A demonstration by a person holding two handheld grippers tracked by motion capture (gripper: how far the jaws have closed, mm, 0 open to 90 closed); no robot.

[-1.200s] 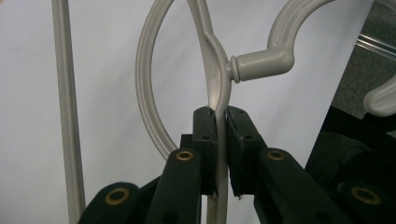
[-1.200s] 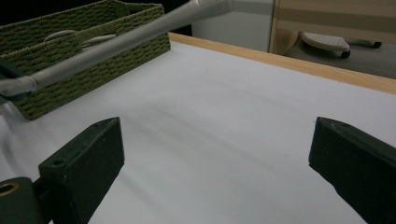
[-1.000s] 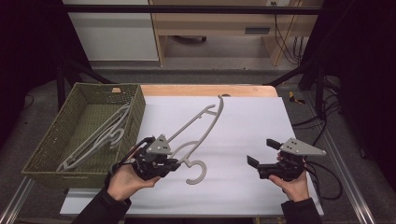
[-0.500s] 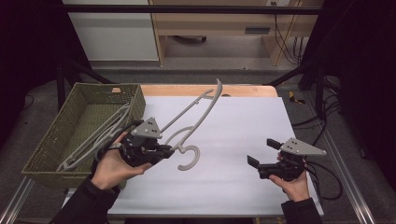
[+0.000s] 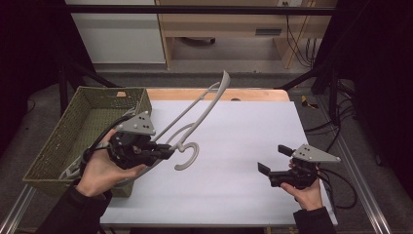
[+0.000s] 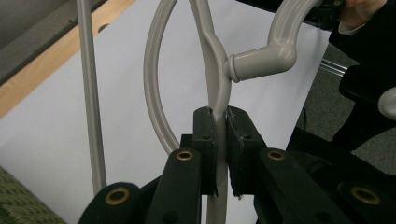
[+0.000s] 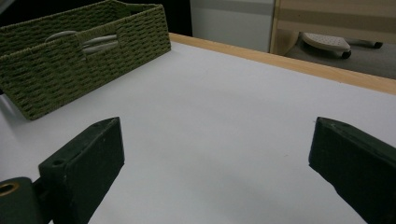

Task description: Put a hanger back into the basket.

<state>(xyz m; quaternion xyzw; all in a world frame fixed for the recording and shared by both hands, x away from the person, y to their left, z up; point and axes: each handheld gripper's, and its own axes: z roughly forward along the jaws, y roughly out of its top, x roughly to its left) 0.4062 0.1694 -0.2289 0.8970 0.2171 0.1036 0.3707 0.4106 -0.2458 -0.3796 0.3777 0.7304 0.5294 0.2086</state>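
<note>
Left gripper [image 5: 163, 152], clamped on my grey plastic hanger [image 5: 195, 114], has carried it leftward toward the wicker basket [image 5: 58, 146], probably for dropping in; right gripper [image 5: 272, 163] waits, jaws wide, empty.

Light falls from overhead onto the white bench [image 5: 243, 141], bright and even w/ no hard glare; surroundings in the high view drop off to near black at both sides. Shadows are soft and faint (a pale one under the hanger [image 5: 195, 114]). Left gripper view: near tongs and hanger stem sharp, background a bit soft. Right gripper view: close tongs slightly blurred, green basket [image 7: 84, 56] fairly crisp, overall grainy, low res.
</note>
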